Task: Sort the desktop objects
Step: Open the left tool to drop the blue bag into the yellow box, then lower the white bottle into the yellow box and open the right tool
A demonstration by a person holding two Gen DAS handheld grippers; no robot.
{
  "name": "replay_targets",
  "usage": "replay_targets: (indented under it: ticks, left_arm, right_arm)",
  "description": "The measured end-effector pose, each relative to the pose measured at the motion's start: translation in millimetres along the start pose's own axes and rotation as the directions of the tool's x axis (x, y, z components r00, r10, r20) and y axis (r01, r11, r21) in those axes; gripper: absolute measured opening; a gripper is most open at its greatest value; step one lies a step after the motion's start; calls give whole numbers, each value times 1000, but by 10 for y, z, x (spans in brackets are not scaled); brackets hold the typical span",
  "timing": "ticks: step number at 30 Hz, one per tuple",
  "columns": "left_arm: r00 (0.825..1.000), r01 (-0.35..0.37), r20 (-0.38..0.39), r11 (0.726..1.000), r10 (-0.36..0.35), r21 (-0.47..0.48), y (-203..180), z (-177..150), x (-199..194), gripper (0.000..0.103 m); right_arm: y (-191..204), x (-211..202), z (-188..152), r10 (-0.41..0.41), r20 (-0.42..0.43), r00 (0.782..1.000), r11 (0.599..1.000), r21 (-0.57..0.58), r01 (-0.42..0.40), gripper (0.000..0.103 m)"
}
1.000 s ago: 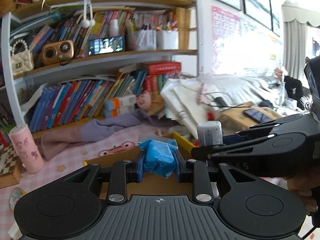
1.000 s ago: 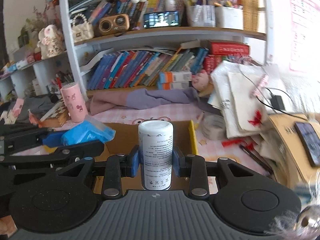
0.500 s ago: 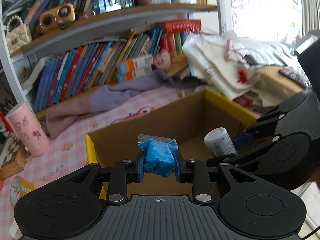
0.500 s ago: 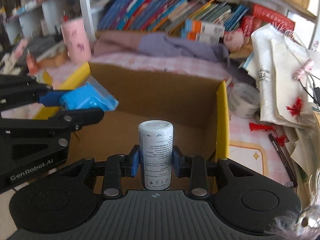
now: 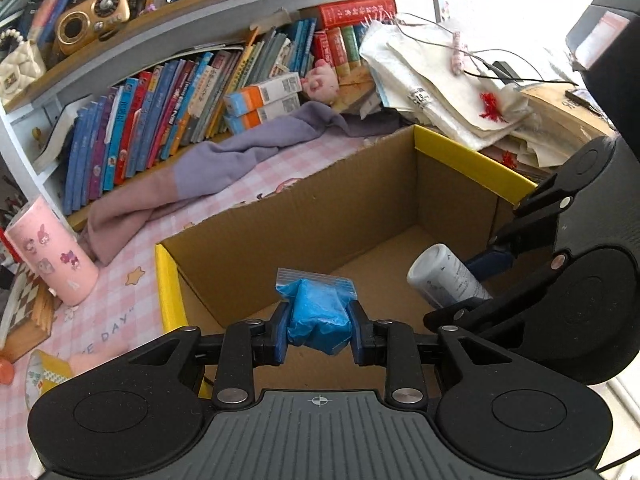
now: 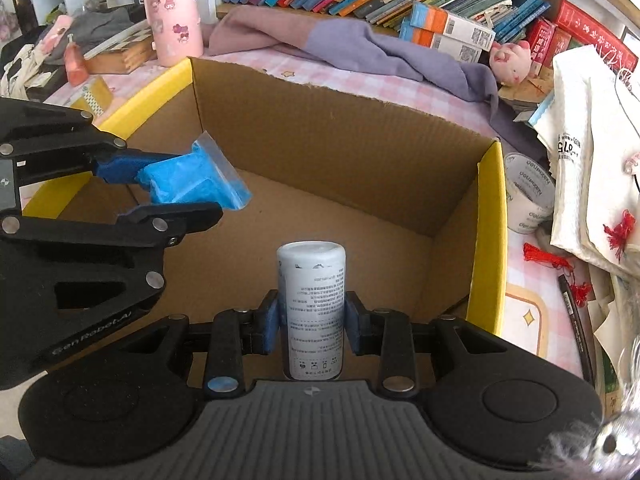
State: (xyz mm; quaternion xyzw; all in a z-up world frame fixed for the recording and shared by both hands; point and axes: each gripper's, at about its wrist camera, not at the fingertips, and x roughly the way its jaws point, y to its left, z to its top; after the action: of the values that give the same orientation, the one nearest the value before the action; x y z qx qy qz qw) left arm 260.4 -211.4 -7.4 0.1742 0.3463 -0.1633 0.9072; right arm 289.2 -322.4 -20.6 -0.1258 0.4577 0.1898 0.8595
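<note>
A blue bag (image 5: 318,318) is pinched between the pads of the left gripper (image 5: 319,330), whose jaws are opening slightly, and is held over the open box (image 5: 472,168). A white bottle (image 6: 312,308) is clamped by the right gripper (image 6: 312,326), also above the box's floor.

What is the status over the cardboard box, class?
Left gripper opening, blue packet between its pads. Right gripper shut on white bottle. Both over cardboard box; nothing in the way.
</note>
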Motion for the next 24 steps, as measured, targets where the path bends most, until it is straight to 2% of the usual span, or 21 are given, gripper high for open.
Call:
replay_targets:
  ticks: [4, 9, 14, 19, 21, 24]
  left_arm:
    - [1000, -19, 2, 1000, 19, 10, -25, -2, -14, 35]
    - [998, -57, 21, 997, 58, -48, 62, -9, -107, 58]
    - [993, -86, 73, 990, 95, -115, 154, -51, -334, 67]
    - [983, -114, 120, 975, 139, -191, 216, -117, -603, 70]
    - [977, -124, 139, 965, 158, -230, 242, -154, -719, 75]
    - [969, -138, 159, 951, 187, -276, 261, -227, -873, 76]
  right_arm:
    - [-12, 5, -1, 1, -1, 1000, 1000, 18, -1, 31]
    - [-29, -85, 1, -14, 36, 999, 1000, 29, 13, 32]
    - [-25, -299, -44, -32, 128, 991, 997, 70, 24, 45]
    - [-38, -525, -111, -53, 220, 974, 990, 143, 21, 45]
    - [-32, -619, -145, -71, 254, 965, 984, 179, 25, 46]
    - [14, -750, -224, -102, 300, 949, 976, 216, 37, 48]
